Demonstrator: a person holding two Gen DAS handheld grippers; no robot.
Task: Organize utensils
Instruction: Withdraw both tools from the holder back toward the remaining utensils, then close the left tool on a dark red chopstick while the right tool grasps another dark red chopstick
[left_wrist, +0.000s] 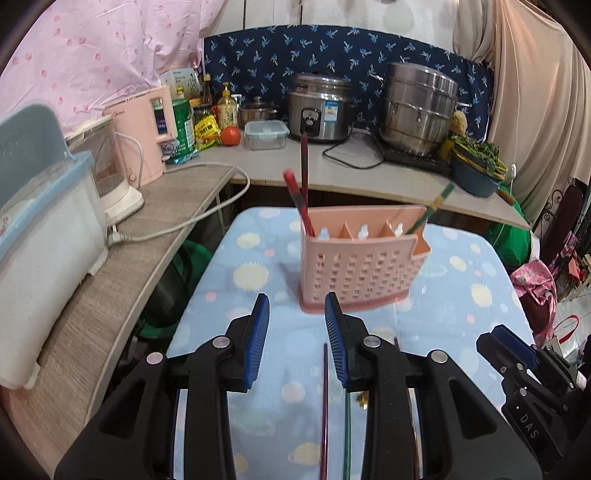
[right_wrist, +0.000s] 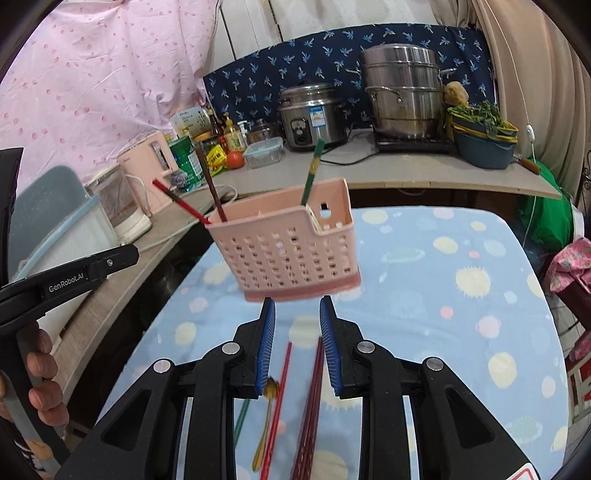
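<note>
Claws (left_wrist: 297, 338) (right_wrist: 297, 341) both part-open, empty, over loose chopsticks (right_wrist: 310, 406) before pink caddy (right_wrist: 288, 251).

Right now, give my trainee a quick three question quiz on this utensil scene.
1. True or false: both tongs, left and right, are empty.
2. What colour is the chopstick standing in the right end of the pink caddy?
3. Where are the loose chopsticks? A: on the counter. B: flat on the blue cloth, near the tongs. C: in the rice cooker.

Key: 1 true; 2 green; 3 B.
</note>
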